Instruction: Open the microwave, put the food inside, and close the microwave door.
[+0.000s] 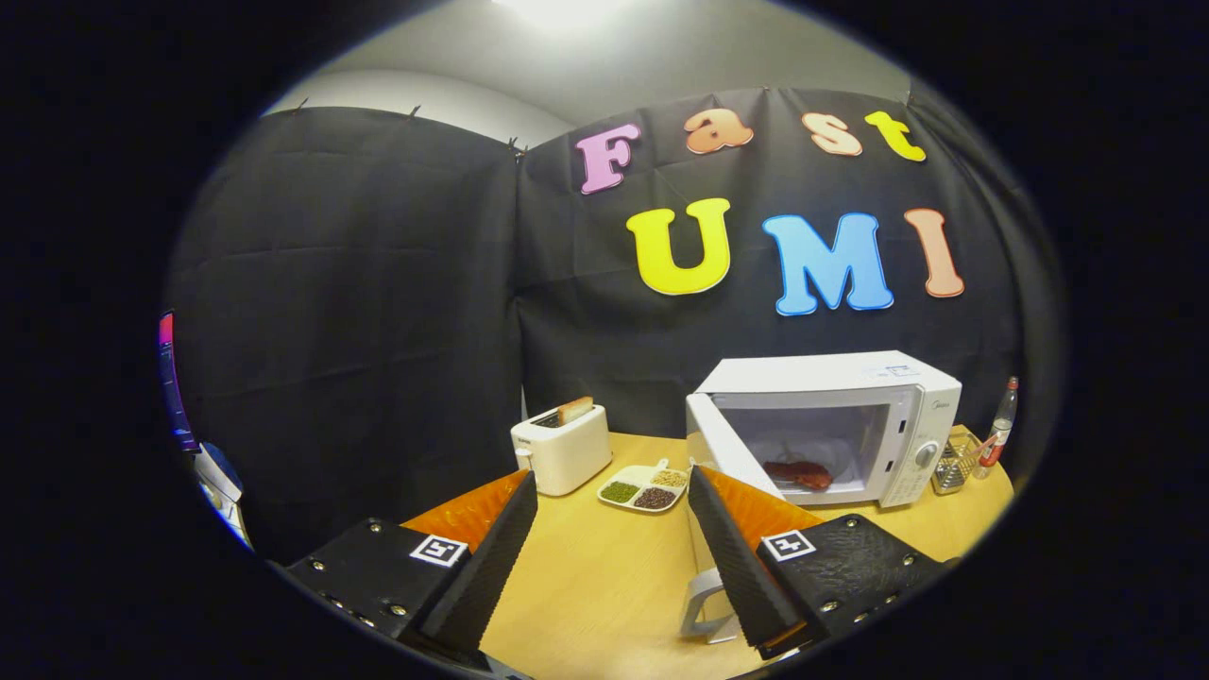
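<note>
Microwave (850,425) stands open beyond the spread, empty gripper (612,484).

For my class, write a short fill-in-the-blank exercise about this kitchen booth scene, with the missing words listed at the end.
1. The door of the white boxy microwave stands ____.
2. The reddish piece of food lies ____ the microwave.
3. A slice of bread sticks up from the white ____.
4. The gripper has its fingers ____, holding nothing, above the wooden table.

Missing words: open; inside; toaster; apart
</note>
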Demonstrator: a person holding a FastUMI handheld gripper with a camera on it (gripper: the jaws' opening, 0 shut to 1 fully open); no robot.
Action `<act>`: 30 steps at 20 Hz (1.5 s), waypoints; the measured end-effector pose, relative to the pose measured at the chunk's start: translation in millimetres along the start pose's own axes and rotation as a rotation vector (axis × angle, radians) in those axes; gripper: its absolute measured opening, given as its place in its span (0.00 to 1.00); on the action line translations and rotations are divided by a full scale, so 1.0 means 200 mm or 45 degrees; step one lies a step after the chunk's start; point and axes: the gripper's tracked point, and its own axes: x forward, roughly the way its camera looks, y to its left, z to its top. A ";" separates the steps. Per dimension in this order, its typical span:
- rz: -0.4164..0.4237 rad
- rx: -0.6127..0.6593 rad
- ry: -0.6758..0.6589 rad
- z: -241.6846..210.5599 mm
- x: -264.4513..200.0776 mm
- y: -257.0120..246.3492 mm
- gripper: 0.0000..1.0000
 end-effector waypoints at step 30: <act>-0.363 0.015 0.309 -0.44 0.10 -0.99 0.01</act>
